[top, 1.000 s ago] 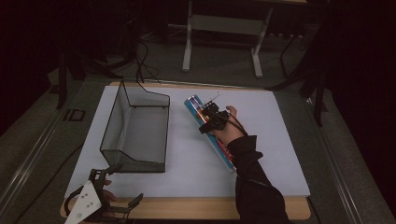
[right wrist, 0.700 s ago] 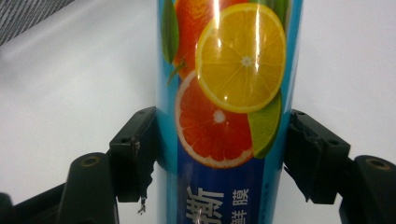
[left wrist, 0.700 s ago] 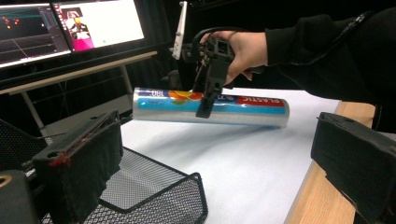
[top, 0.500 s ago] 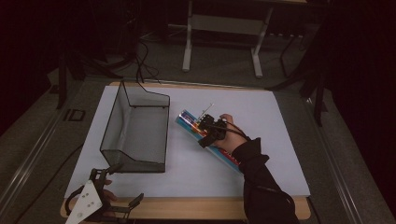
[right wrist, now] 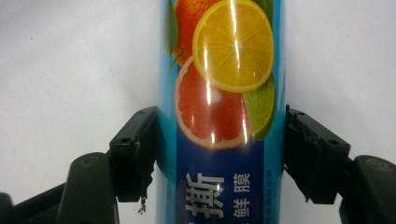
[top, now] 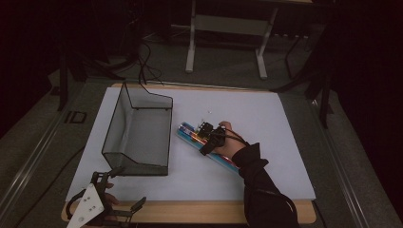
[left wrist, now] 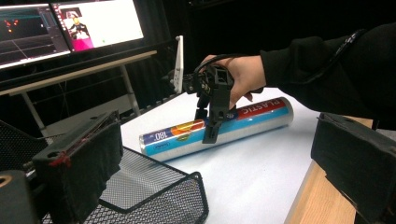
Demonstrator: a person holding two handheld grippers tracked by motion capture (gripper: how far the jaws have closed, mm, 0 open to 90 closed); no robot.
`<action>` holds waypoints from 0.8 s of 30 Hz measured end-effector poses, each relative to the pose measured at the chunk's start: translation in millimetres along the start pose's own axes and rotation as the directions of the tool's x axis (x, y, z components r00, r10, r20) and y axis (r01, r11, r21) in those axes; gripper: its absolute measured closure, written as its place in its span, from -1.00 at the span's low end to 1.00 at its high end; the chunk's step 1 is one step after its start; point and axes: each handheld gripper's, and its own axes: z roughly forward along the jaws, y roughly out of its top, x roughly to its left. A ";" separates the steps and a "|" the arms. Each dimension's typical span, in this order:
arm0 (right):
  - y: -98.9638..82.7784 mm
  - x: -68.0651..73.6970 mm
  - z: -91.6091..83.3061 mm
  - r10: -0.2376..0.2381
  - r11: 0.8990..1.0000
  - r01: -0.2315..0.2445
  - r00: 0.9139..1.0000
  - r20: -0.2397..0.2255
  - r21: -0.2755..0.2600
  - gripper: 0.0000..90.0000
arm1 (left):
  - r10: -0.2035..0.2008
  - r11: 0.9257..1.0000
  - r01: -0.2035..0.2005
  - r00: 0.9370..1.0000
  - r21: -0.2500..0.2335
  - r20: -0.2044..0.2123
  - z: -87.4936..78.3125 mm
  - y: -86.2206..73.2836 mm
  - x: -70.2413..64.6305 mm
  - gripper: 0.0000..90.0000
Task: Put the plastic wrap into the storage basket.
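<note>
Left tool point(top: 124, 213): near tabletop edge, jaws apart, nothing between them | wire mesh basket point(top: 138, 130): on white sheet point(top: 285, 142), just beyond | plastic wrap roll point(left wrist: 219, 127): lying on sheet right of basket | right tool point(top: 205, 141): clamped across roll's middle, pads point(right wrist: 135, 149) pressing both sides.

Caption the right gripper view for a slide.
Right tool clamps the blue cylindrical plastic-wrap roll with citrus-fruit print, lying on the white table sheet.

"PLASTIC" in white on the red end of the cling film roll point(left wrist: 219, 127), "180" on its blue end, Chinese characters "撕" and "鲜膜" on the blue band below the citrus picture
</note>
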 end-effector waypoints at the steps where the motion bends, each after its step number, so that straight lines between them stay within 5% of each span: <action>1: -0.4 -0.1 0.0 0.000 1.000 0.000 1.000 -0.001 -0.003 -0.29 | 0.000 1.000 0.000 1.000 0.001 0.001 0.1 -0.1 -0.2 -0.94; 14: -2.8 -2.6 0.5 0.017 1.000 -0.018 1.000 -0.016 -0.019 -0.32 | 0.001 1.000 -0.001 1.000 0.002 0.002 0.6 -0.2 -0.5 -0.94; 16: -5.6 -5.6 -1.6 0.068 0.997 -0.070 0.996 -0.052 -0.021 -0.65 | -0.001 1.000 0.001 1.000 0.004 0.007 0.9 -0.4 -0.8 -0.94; 18: -8.3 -7.9 -5.0 0.080 0.996 -0.082 0.995 -0.062 -0.030 -0.72 | 0.000 1.000 -0.001 1.000 0.004 0.008 1.0 -0.3 -1.0 -0.94; 21: -13.7 -11.3 -12.1 0.078 0.996 -0.081 0.994 -0.070 -0.036 -0.77 | -0.001 1.000 0.001 1.000 0.003 0.007 1.1 -0.2 -1.1 -0.94; 24: -19.3 -14.9 -17.8 0.023 0.998 -0.026 0.999 -0.043 -0.053 -0.68 | -0.003 1.000 0.003 1.000 0.006 0.003 1.7 -0.4 -0.9 -0.94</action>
